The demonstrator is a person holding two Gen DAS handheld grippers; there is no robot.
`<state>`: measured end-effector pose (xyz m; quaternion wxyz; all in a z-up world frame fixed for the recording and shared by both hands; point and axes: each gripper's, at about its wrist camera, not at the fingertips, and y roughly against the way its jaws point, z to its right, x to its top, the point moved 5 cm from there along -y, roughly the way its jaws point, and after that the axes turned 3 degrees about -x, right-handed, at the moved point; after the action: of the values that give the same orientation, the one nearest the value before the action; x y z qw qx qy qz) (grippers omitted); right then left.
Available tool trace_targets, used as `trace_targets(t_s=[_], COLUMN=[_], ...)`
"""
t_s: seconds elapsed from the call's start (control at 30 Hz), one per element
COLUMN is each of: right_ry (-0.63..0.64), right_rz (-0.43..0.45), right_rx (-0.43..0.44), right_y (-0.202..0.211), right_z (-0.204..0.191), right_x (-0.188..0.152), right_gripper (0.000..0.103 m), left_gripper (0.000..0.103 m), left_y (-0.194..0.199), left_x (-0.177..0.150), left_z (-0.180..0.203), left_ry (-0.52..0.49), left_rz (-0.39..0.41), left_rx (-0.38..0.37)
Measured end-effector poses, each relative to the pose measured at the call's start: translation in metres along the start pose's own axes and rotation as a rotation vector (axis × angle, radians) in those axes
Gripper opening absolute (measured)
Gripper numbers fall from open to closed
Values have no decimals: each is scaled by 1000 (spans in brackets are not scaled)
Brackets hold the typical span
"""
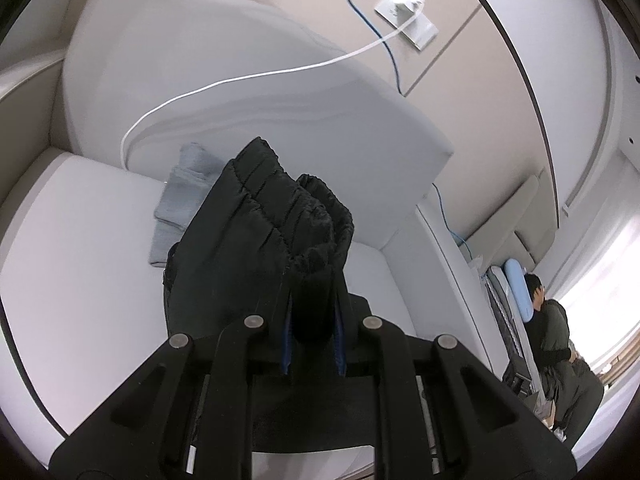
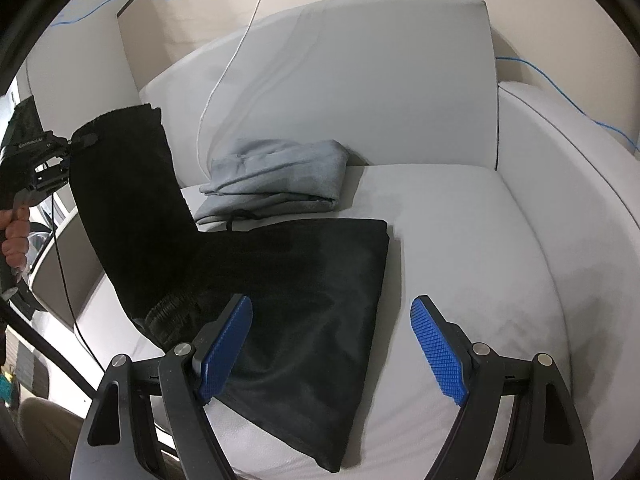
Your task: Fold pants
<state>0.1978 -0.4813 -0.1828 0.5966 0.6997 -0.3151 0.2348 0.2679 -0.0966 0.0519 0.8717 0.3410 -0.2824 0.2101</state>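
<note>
White armchair seat [image 2: 460, 216] carries the black pants [image 2: 304, 304], lower part flat, right edge well short of the bare cushion beyond; left gripper [image 1: 312, 316] pinches their waistband end aloft; right gripper [image 2: 332, 344] hovers wide apart, empty; folded grey garment [image 2: 276, 176] lies behind; writing on the gripper unreadable.

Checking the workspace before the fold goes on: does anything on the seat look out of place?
A thin white cable trails down the white armchair's backrest to the folded grey garment, beside the black pants; it could snag.
</note>
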Motion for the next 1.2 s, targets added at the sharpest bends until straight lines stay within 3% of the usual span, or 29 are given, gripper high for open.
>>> trace_targets(t_s=[0.6,0.87,1.2], right_ry=[-59,-7,-2], right_rz=[-35,-18,-8], right_rx=[-27,-77,-66], right_y=[-3,-1,1], right_z=[16,13,15], right_x=[-7,-6,-5], right_gripper=[84,84,84], left_gripper=[12,12,12], left_y=[-71,-107,-149], left_x=[-38,-68,-102], left_z=[91,112,126], left_ry=[-55,-88,-116], left_rz=[-101,-161,-225], left_rx=[-86,-89,-83])
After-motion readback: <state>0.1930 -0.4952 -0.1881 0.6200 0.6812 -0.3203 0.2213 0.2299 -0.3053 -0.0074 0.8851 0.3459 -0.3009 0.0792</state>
